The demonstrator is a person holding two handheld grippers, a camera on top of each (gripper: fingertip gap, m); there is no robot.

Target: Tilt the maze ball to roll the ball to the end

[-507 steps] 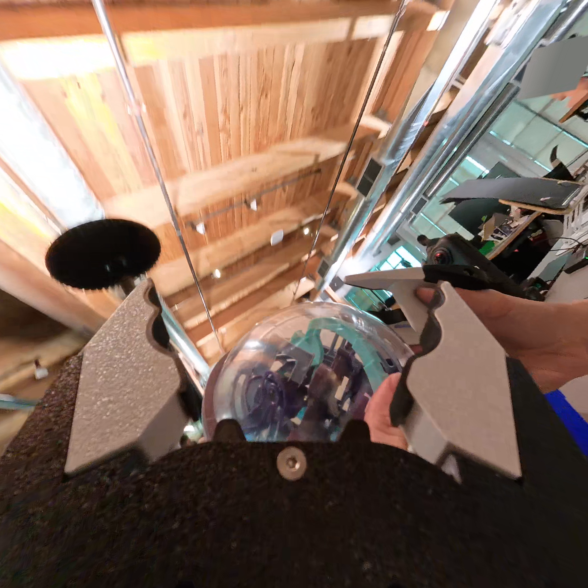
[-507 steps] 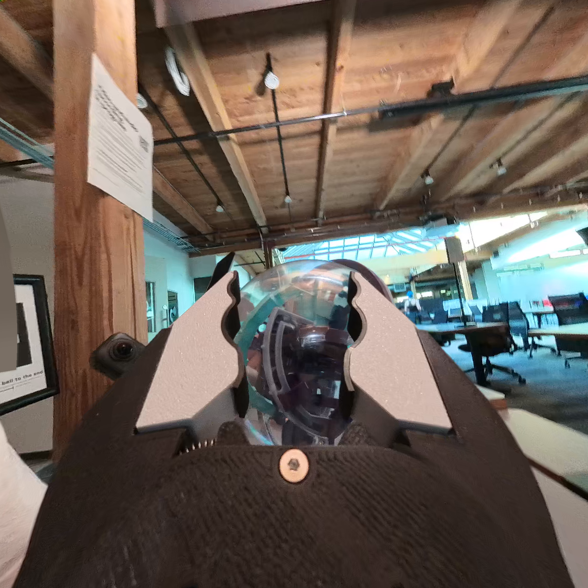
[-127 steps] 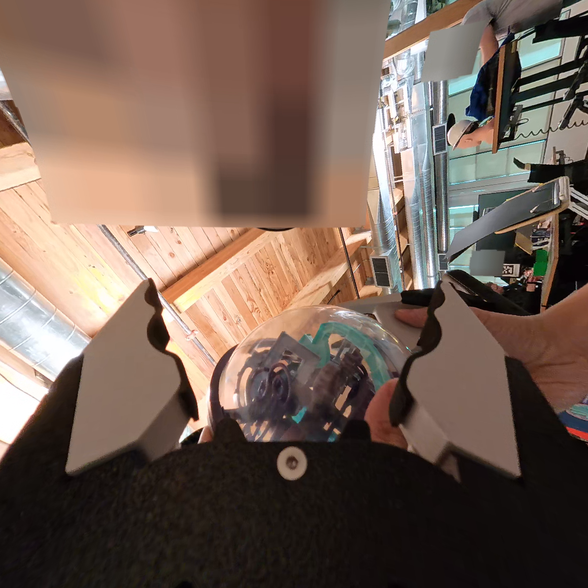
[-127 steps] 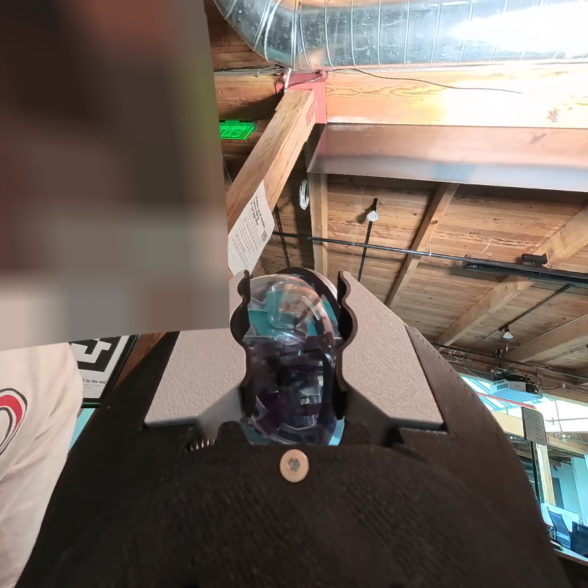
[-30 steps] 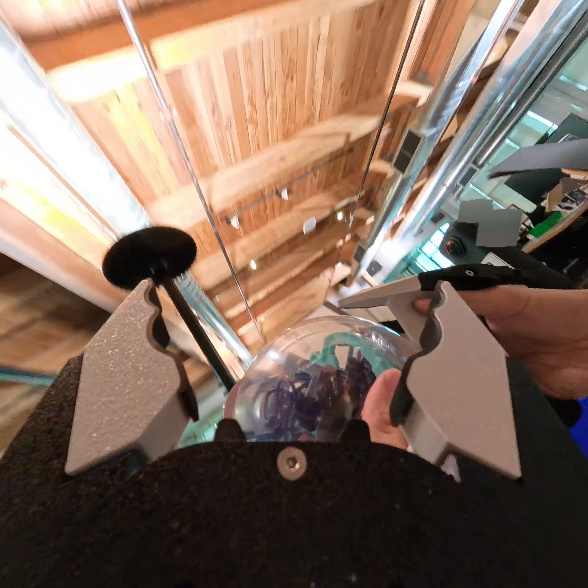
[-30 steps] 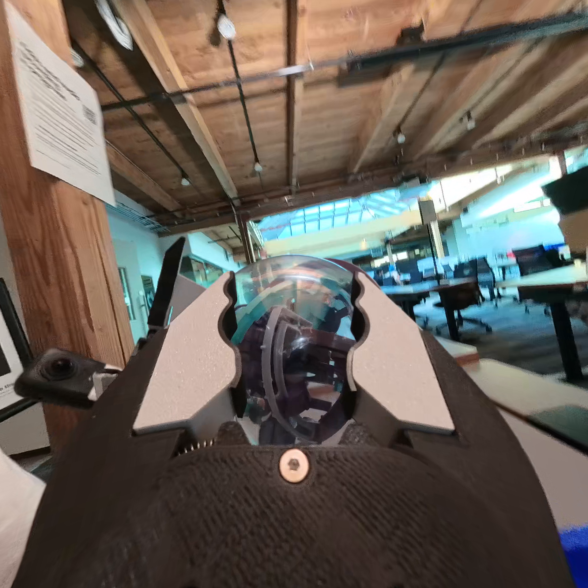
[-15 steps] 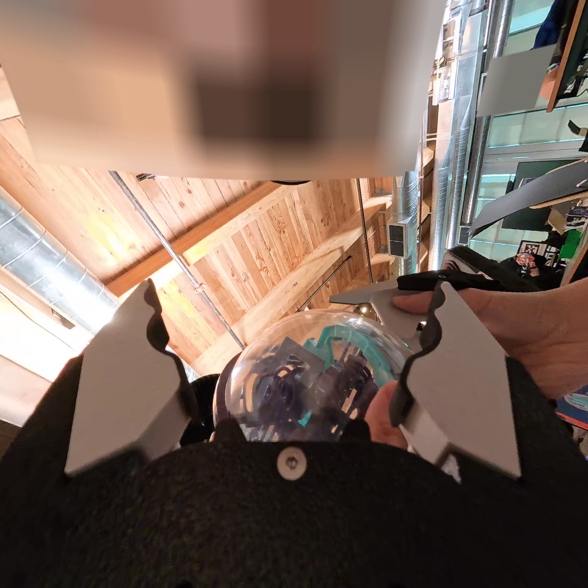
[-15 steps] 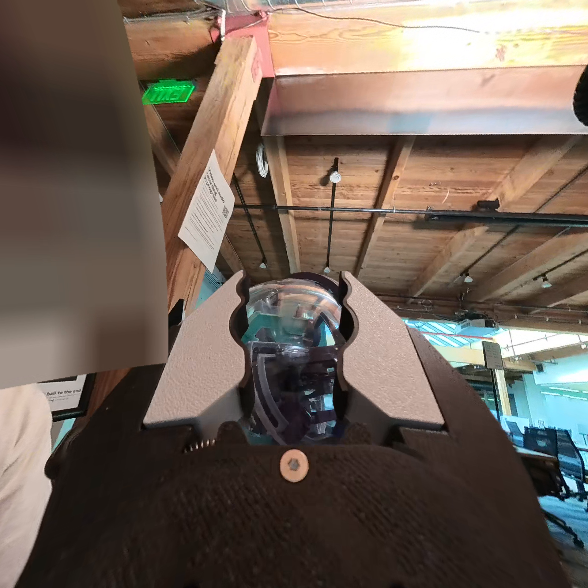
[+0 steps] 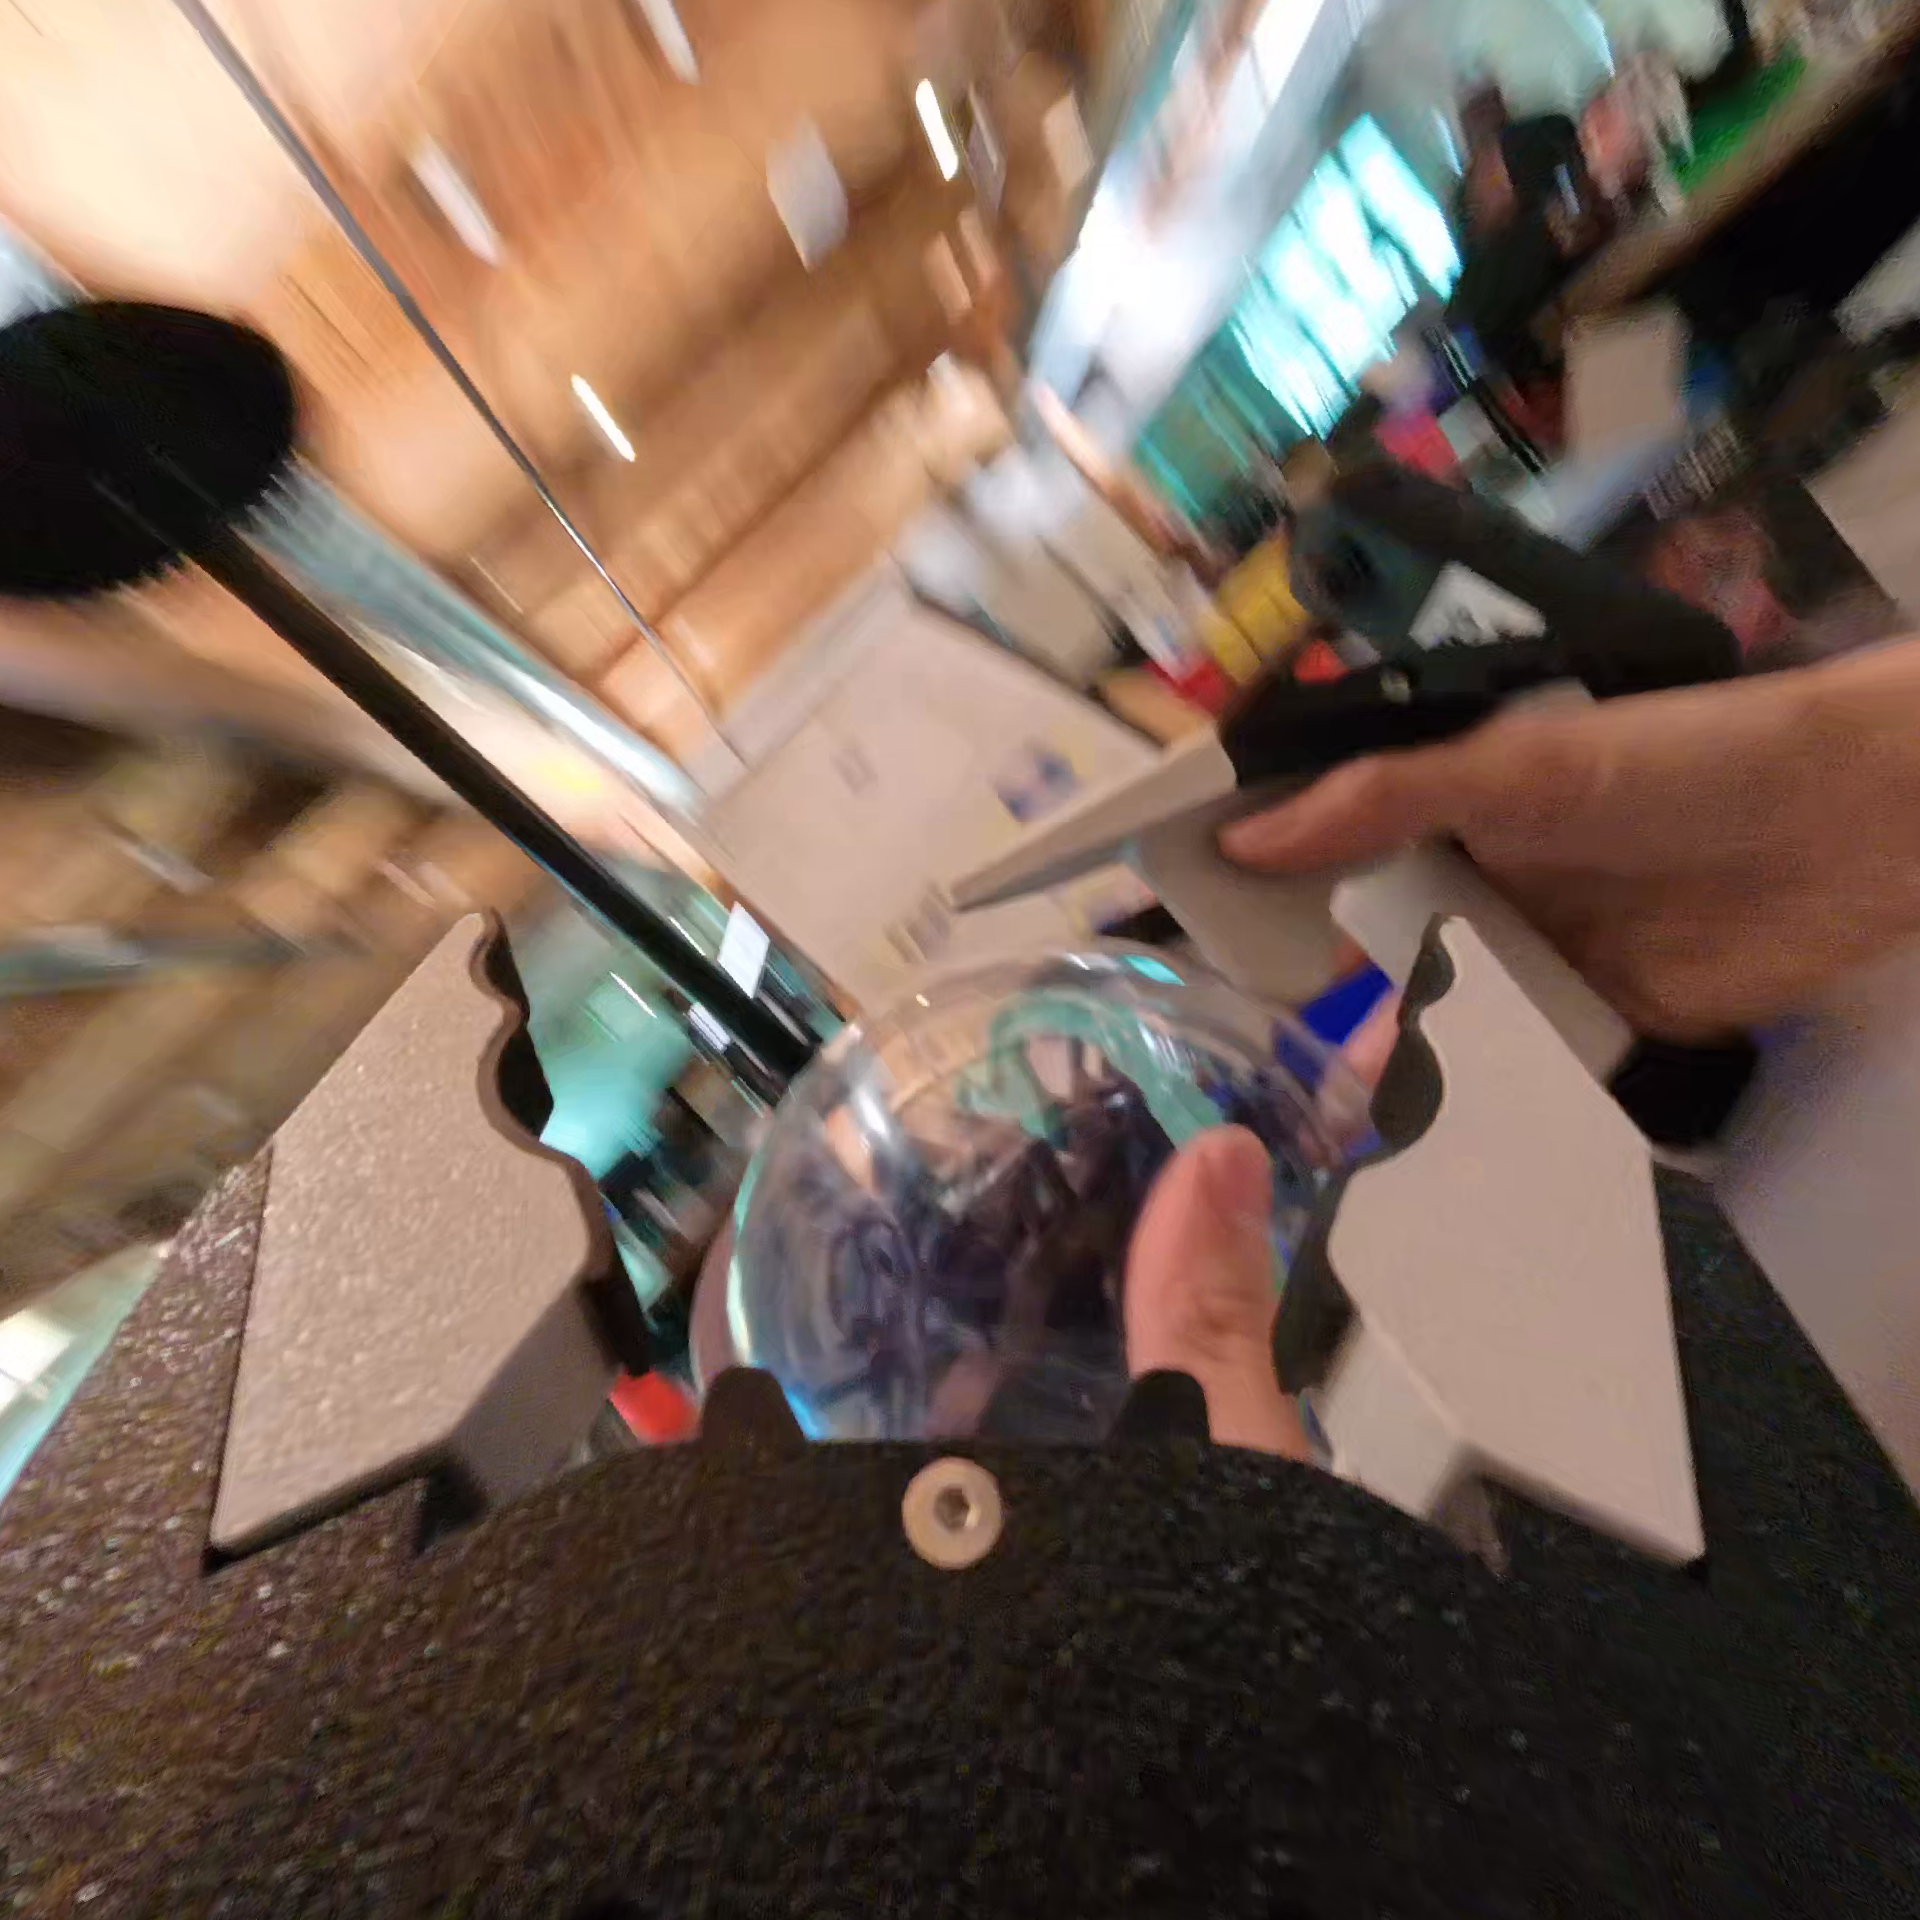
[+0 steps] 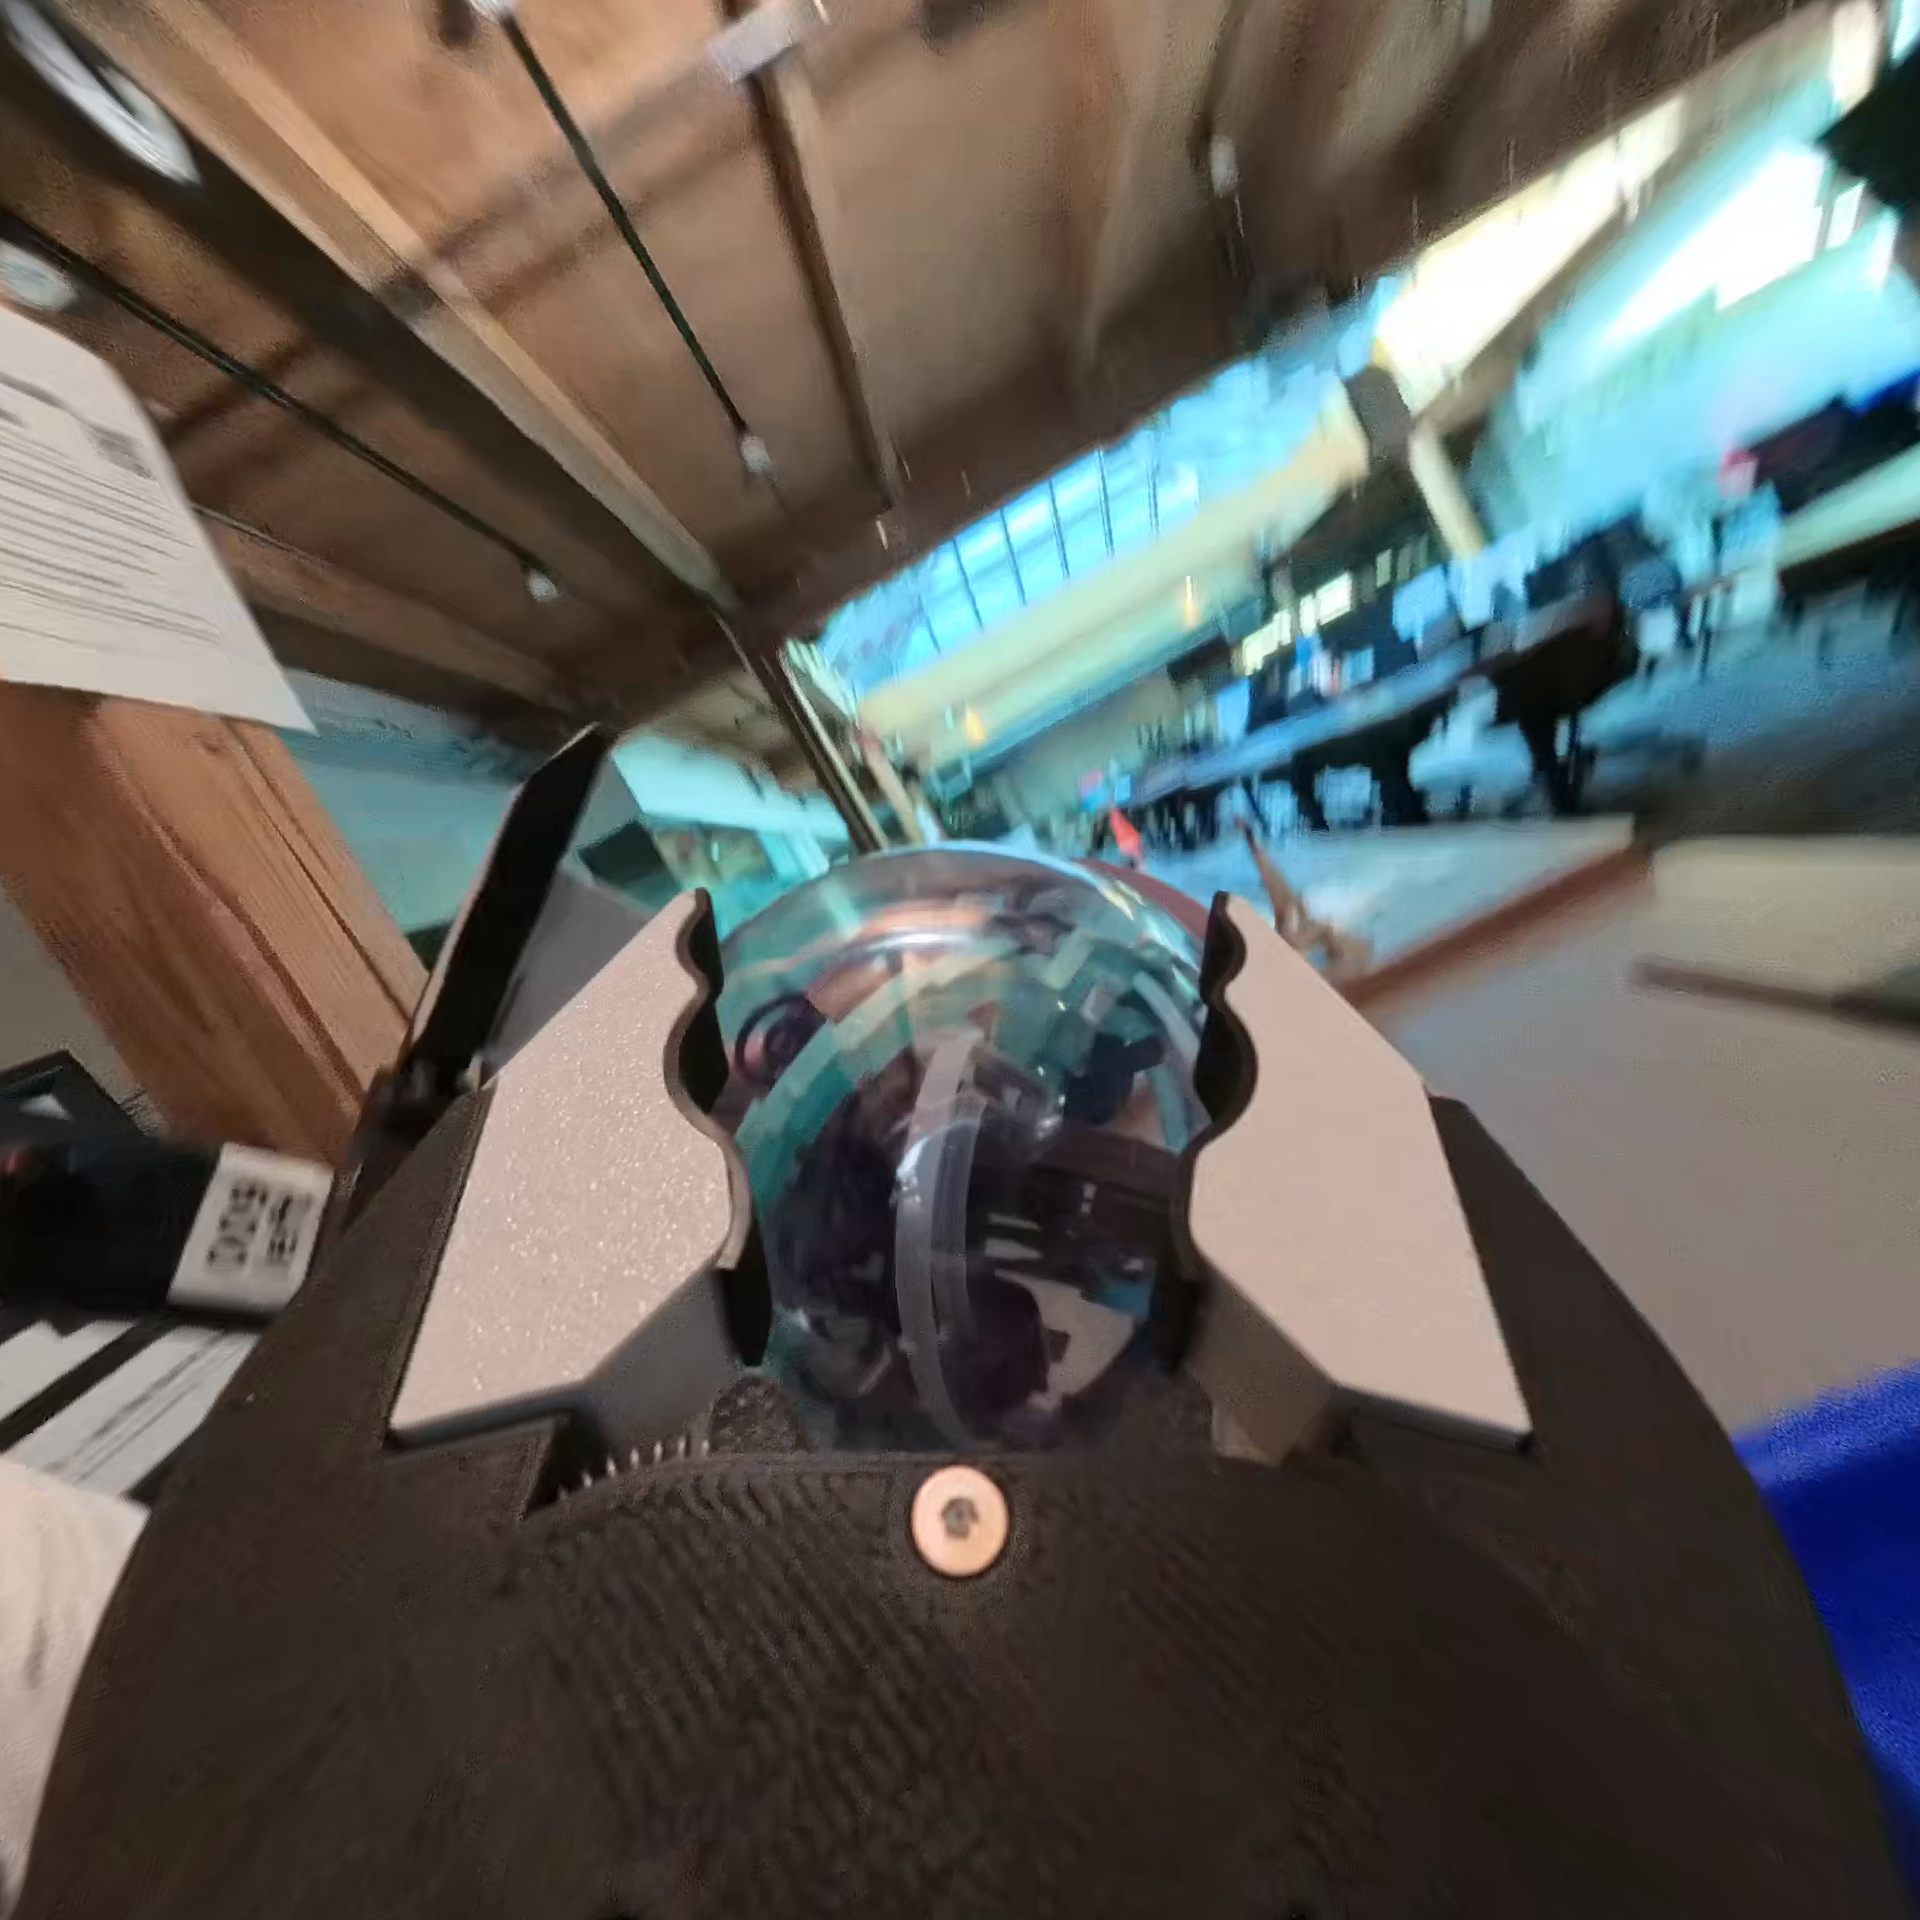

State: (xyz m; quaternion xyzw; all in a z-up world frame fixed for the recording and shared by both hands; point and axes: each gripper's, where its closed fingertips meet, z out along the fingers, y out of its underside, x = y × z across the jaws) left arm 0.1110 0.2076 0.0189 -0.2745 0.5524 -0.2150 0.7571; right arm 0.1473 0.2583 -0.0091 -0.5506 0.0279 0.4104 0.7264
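My right gripper (image 10: 956,997) fingers pinch the clear plastic maze ball (image 10: 966,1122) at frame centre; my left gripper (image 9: 961,997) fingers are spread around it, not touching. Swinging this fast, the smooth sphere could slip free.
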